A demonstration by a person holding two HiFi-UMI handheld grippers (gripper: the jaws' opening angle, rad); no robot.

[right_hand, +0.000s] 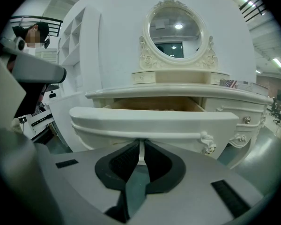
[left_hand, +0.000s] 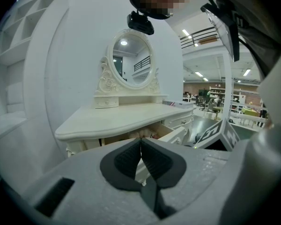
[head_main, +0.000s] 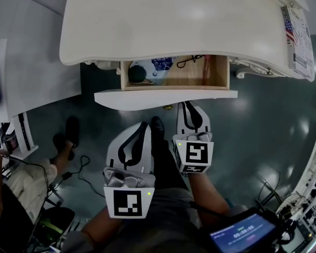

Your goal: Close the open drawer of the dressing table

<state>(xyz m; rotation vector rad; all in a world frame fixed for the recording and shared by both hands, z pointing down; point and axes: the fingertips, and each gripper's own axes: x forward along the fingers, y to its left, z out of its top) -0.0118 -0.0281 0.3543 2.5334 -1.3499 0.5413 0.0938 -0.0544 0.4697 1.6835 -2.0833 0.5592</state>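
Note:
The white dressing table (head_main: 163, 20) has its middle drawer (head_main: 174, 78) pulled out, with the wooden inside showing. The curved white drawer front (head_main: 166, 96) faces me. My right gripper (head_main: 187, 106) is shut and empty, its tip just short of the drawer front (right_hand: 154, 121), which fills the right gripper view beyond the jaws (right_hand: 141, 146). My left gripper (head_main: 144, 125) is also shut and empty. It sits lower and to the left, farther from the drawer. In the left gripper view the open drawer (left_hand: 175, 135) lies ahead to the right of the jaws (left_hand: 140, 142).
Inside the drawer lie a dark round object (head_main: 137, 74), a blue-and-white patterned item (head_main: 161, 65) and a black cable (head_main: 189, 61). An oval mirror (right_hand: 174, 29) stands on the table, and a flag-printed booklet (head_main: 297, 41) lies at its right end. A seated person (head_main: 21, 178) and floor cables (head_main: 79, 170) are at the left.

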